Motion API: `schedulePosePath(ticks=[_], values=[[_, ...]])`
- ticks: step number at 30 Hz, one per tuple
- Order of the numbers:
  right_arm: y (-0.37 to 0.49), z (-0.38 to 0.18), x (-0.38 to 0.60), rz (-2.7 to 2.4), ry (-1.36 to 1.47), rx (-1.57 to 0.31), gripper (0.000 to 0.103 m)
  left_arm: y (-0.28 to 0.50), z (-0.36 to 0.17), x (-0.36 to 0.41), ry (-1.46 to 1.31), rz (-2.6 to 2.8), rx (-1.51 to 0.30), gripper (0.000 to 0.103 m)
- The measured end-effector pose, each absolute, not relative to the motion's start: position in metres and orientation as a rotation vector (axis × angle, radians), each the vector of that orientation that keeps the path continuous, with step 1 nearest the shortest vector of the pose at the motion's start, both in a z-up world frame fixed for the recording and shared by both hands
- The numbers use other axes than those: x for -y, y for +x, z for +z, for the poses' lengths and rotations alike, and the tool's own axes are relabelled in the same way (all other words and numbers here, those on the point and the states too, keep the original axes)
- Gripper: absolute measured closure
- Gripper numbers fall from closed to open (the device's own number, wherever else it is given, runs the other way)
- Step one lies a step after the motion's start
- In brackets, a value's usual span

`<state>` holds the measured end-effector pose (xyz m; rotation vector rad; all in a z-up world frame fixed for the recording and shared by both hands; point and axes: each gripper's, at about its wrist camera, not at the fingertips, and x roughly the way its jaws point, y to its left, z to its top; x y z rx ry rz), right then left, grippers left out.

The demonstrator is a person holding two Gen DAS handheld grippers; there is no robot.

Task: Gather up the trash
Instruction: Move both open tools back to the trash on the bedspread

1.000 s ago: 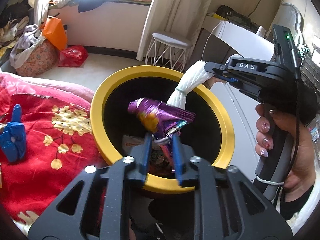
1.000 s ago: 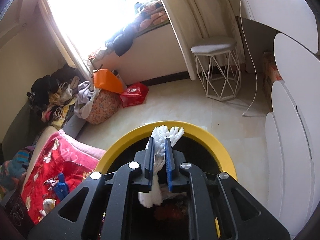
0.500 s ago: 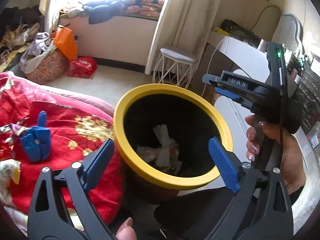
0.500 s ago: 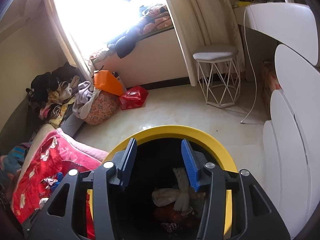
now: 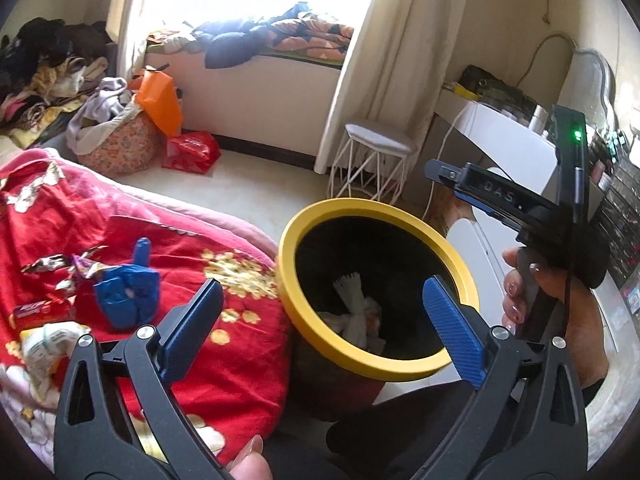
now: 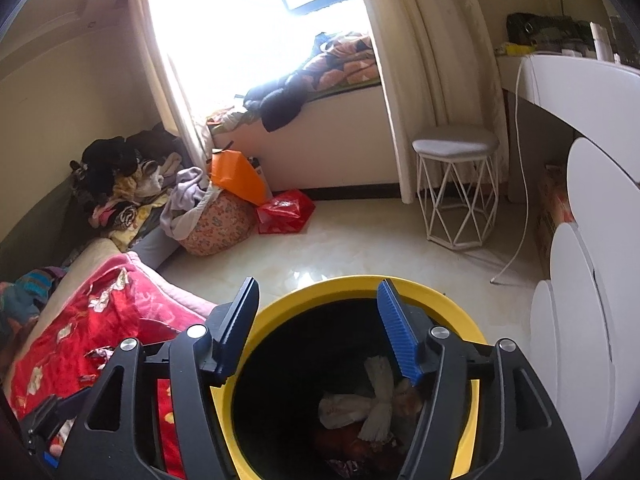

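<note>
Bright window (image 6: pixel 256 12), cream curtains (image 6: pixel 420 80), pale, perhaps tiled, floor (image 6: pixel 360 248), white stool (image 6: pixel 456 192).

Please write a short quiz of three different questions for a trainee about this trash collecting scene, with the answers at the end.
1. True or false: the white foam netting lies inside the yellow-rimmed bin.
2. Which item is on the red blanket? A) a blue glove B) a green bottle C) a pair of scissors
3. Fill in: between the pads of the left hand-held gripper and the right hand-held gripper there is ____ held.

Key
1. True.
2. A; it lies beside crumpled wrappers.
3. Nothing; the jaws of both are opening and empty.
</note>
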<state>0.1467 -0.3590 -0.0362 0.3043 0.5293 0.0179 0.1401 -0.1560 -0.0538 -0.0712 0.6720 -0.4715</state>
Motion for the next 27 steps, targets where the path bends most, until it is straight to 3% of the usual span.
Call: schedulePosePath(ticks=[27], values=[[0.138,-0.018,0.267,0.22,0.187,-0.476,0.032,0.133,-0.034,0.071,-0.144,-0.297,-0.589,0.011]])
